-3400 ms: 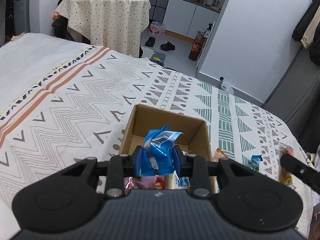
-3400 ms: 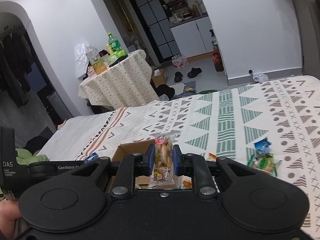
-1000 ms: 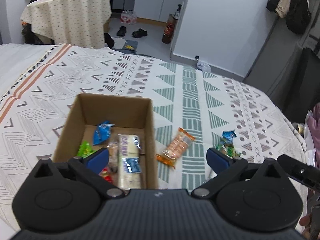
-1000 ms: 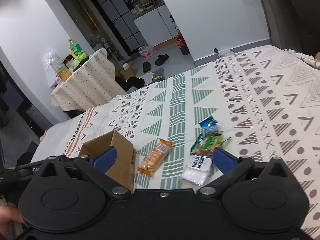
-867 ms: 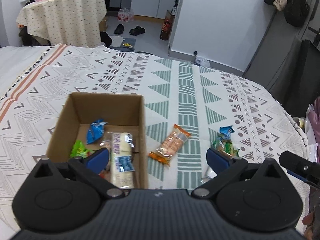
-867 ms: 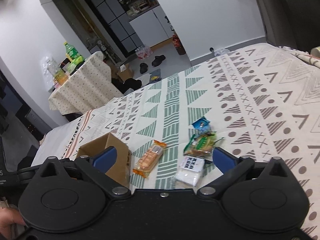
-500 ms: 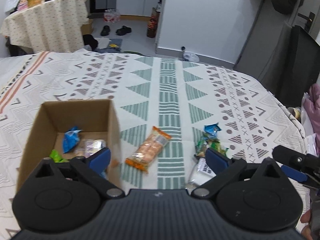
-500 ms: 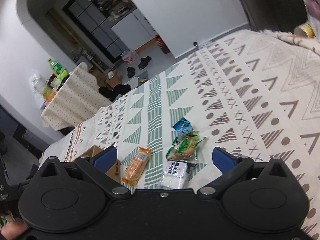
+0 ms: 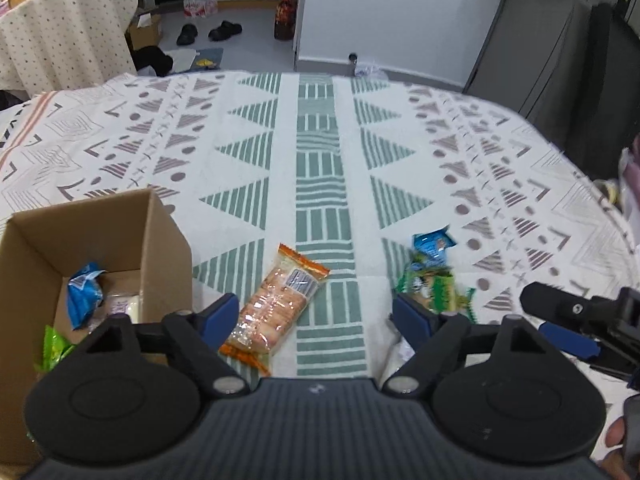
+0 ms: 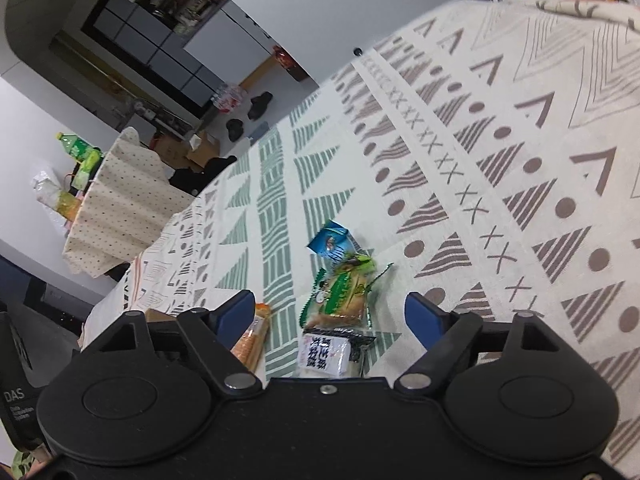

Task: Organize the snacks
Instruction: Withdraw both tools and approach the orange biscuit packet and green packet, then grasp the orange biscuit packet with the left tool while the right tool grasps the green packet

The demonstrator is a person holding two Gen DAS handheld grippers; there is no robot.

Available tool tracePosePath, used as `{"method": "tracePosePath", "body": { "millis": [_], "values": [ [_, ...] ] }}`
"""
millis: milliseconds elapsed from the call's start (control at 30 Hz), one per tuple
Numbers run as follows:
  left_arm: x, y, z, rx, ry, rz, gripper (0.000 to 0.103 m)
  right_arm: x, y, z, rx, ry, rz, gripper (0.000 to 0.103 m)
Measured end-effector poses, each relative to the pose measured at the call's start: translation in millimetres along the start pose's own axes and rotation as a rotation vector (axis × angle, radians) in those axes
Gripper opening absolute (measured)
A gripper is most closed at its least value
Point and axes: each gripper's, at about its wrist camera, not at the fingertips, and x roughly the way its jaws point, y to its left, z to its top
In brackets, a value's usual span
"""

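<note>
An open cardboard box [image 9: 160, 236] stands on the patterned bedspread at the left and holds a blue packet [image 9: 82, 296], a pale packet and a green one. An orange biscuit pack [image 9: 276, 300] lies right of the box. A green snack [image 9: 434, 286] and a small blue packet [image 9: 434, 242] lie further right. My left gripper [image 9: 316, 314] is open and empty above the biscuit pack. My right gripper [image 10: 330, 308] is open and empty over the green snack [image 10: 342, 292], the blue packet [image 10: 332, 244] and a white packet [image 10: 328, 354]. The biscuit pack [image 10: 250, 340] shows at its left finger.
The bed ends at the far side, with floor, shoes [image 9: 208, 32] and a table with a dotted cloth [image 9: 60, 36] beyond. The right gripper's body [image 9: 580, 320] shows at the right of the left wrist view. A dark cabinet [image 9: 560, 60] stands at the far right.
Both grippers were shut on snacks over the box, then let them go. Both now stand open and have moved right, from the box toward the loose snacks on the bedspread.
</note>
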Motion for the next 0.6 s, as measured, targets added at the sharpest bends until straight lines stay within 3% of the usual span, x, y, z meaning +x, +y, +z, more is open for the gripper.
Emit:
{"method": "tracePosePath", "body": {
  "millis": [600],
  "values": [
    [75,9,9,0.045,0.115,0.069,0.068,72,-15,-1,0.067,0.085,-0.012,0.072]
  ]
}}
